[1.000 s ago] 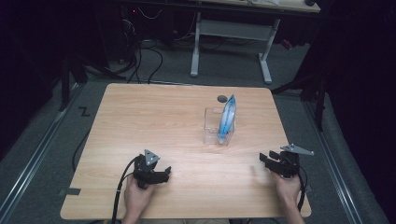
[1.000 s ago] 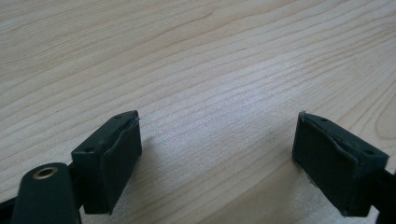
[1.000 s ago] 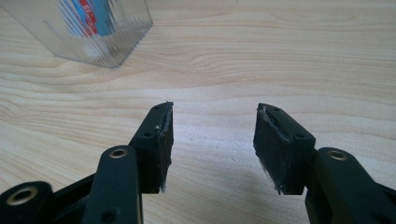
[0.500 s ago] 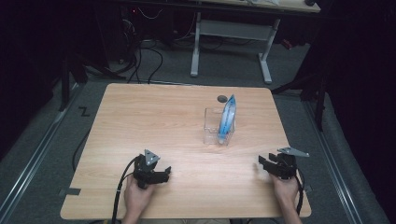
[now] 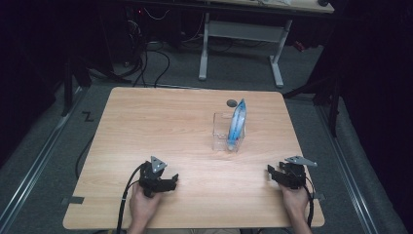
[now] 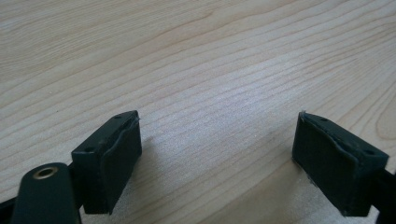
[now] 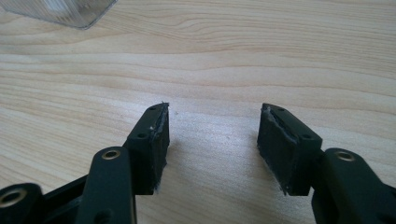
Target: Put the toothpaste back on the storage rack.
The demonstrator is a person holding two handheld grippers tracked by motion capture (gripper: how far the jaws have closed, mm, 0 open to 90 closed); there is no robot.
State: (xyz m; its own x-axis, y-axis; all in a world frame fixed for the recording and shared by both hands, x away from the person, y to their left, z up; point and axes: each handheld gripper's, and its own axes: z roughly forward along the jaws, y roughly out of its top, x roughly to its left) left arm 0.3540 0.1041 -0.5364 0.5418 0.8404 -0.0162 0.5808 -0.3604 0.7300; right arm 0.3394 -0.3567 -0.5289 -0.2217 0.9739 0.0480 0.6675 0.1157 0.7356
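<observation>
While both sets of fingers are resting open near the desk's (image 5: 146,126) front edge, I am lining up my right gripper (image 5: 282,176) toward the pouch (image 5: 237,123) standing in the clear box (image 5: 223,134), right of centre, planning a gentle pinch.

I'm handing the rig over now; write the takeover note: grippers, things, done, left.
Left gripper: open, empty, low over the wooden table at the near left.
Right gripper: open, empty, at the near right.
Clear plastic box: right of centre, with a blue packet standing upright in it. A small dark disc lies behind it.
Done: nothing grasped.
Left: probably reach for the box and packet.
</observation>
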